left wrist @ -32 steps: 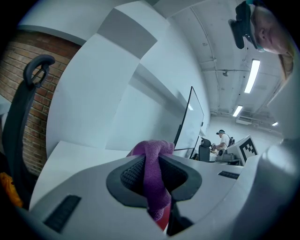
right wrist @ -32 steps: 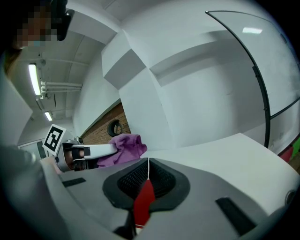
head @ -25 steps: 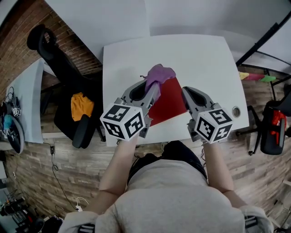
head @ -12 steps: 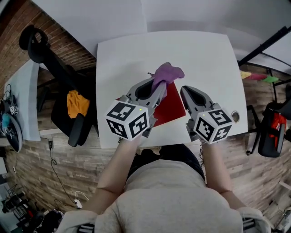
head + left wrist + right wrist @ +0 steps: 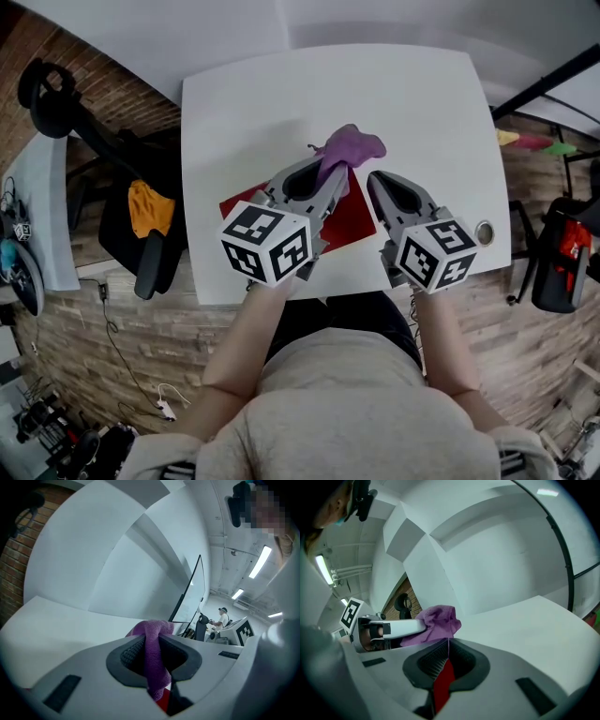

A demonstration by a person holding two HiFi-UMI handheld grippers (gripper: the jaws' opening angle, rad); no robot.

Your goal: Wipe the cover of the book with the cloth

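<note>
Right gripper (image 5: 378, 187), on the near side of the white table (image 5: 412, 103): jaws pressed together on the edge of the thin flat red book (image 5: 354, 220). The right gripper view shows a red sliver clamped between the pads (image 5: 443, 681), so it is pinning the book.

The book lies flat by the table's near edge, about mid-width and skewed to that edge.

Left gripper (image 5: 330, 176) sits over the book's far part, jaws pinching the crumpled purple terry cloth (image 5: 352, 145). In the left gripper view the cloth fold (image 5: 152, 660) runs straight down the jaw gap, with some red book below it (image 5: 164, 704).

Change over the last second:
- The cloth bunch was over the book's far corner.
- It has swept farther and to the right, and now lies mostly on bare table just past that corner.
- The right gripper's clamp is unchanged.

My read is that this stroke has run off the cover's far end, so one pass is done. The next pass means dragging the cloth back over the cover. The left gripper hides much of the cover, so I can't judge how much has been wiped.
</note>
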